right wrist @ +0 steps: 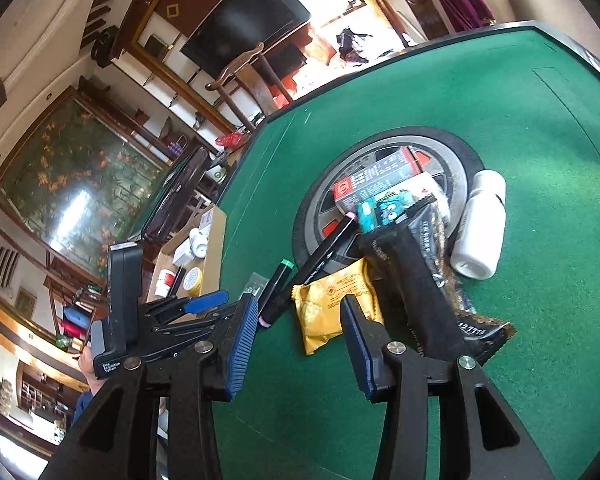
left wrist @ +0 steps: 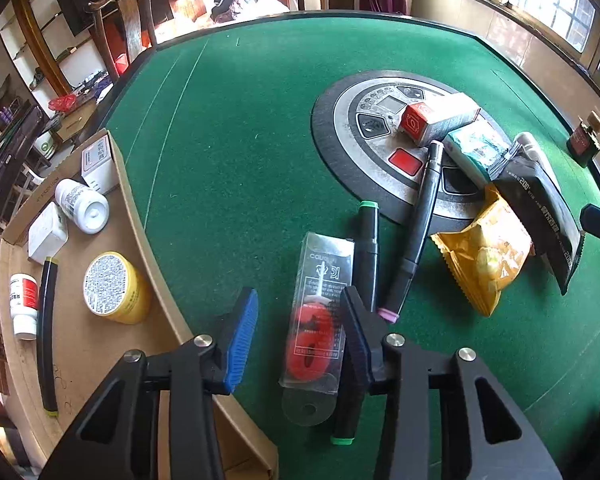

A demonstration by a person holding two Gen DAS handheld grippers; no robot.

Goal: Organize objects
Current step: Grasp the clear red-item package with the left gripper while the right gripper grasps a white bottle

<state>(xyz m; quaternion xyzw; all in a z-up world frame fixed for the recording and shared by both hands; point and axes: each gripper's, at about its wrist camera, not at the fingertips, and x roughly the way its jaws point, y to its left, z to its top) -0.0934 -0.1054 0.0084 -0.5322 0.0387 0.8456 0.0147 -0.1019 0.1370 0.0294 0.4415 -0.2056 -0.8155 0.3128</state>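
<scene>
My left gripper [left wrist: 300,332] is open, its jaws on either side of a clear plastic pack with a red item [left wrist: 314,336] lying on the green felt table [left wrist: 228,128]. A green-capped marker [left wrist: 366,240] lies beside the pack, partly under my right finger. A pink-tipped marker [left wrist: 418,232], a yellow snack packet [left wrist: 484,256], a black pouch [left wrist: 540,208], a teal pack [left wrist: 476,152] and a red-and-grey box [left wrist: 436,120] lie around the table's round centre panel [left wrist: 352,148]. My right gripper [right wrist: 300,344] is open and empty, above the felt near the yellow snack packet [right wrist: 332,304] and black pouch [right wrist: 420,276].
A cardboard box [left wrist: 136,216] at the left holds a yellow-lidded jar [left wrist: 114,288], a white bottle [left wrist: 82,206], a red-labelled bottle [left wrist: 23,304], a black marker [left wrist: 46,332] and white boxes. A white bottle [right wrist: 480,224] lies right of the pile. A small dark bottle [left wrist: 586,140] stands at the table's right edge.
</scene>
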